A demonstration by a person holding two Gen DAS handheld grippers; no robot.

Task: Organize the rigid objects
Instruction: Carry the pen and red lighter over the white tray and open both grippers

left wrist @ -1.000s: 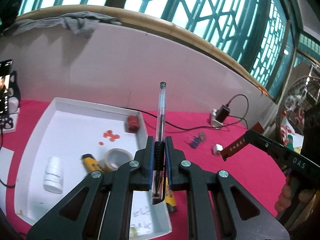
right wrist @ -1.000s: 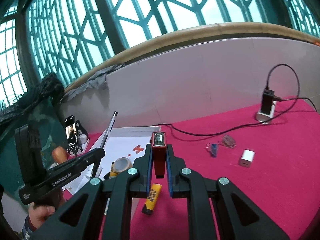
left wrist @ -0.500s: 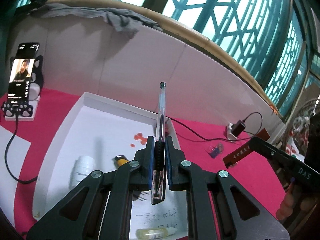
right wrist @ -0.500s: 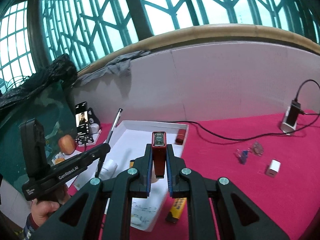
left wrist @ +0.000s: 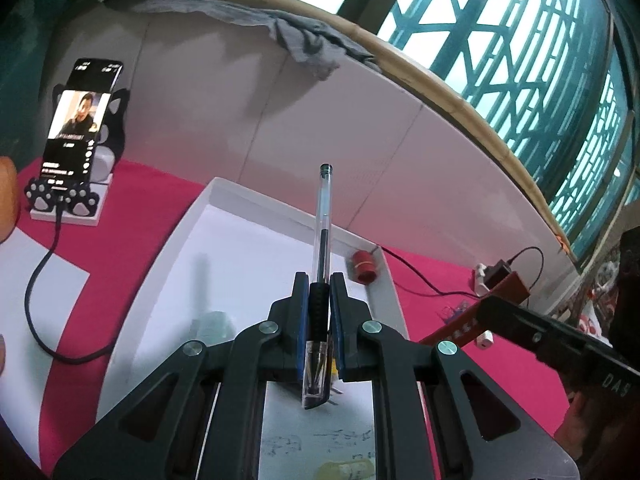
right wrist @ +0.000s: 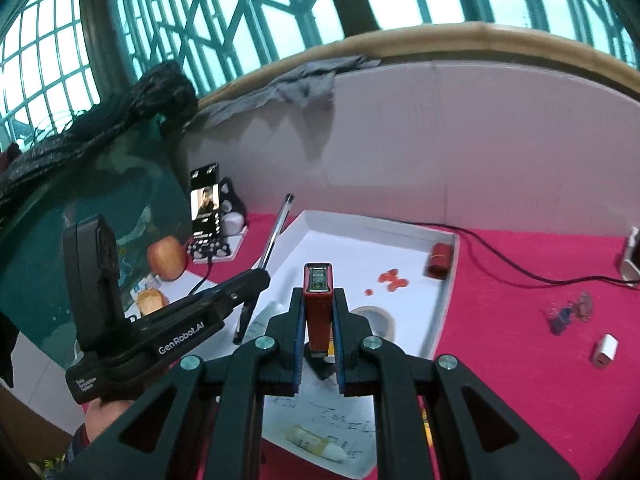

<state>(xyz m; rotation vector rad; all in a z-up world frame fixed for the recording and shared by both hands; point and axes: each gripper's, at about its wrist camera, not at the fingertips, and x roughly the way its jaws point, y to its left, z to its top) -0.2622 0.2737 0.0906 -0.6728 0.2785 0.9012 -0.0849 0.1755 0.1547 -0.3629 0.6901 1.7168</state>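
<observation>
My left gripper (left wrist: 319,284) is shut on a clear pen (left wrist: 323,216) by its black grip, the pen pointing up and away over the white tray (left wrist: 188,224). My right gripper (right wrist: 318,300) is shut on a red flat device (right wrist: 317,300) with a small window on its end, held above the same tray (right wrist: 446,292). In the right wrist view the left gripper (right wrist: 256,280) with the pen (right wrist: 276,236) hovers over the tray's left edge. The left wrist view shows the right gripper (left wrist: 484,312) holding the red device (left wrist: 460,326) beside the tray's right rim.
Inside the tray lie a red cylinder (right wrist: 439,260), red chips (right wrist: 393,278), a tape roll (right wrist: 378,318), a white bottle (right wrist: 268,314) and a small yellow tube (right wrist: 316,442). A phone on a stand (left wrist: 76,132), an apple (right wrist: 167,258), a white charger cube (right wrist: 605,350), clips (right wrist: 568,312) and a cable (right wrist: 532,276) sit on the red cloth.
Both grippers have swung left across the table, still holding the pen and the red device. The tray now fills the view under them, and the phone stand has come closer into sight.
</observation>
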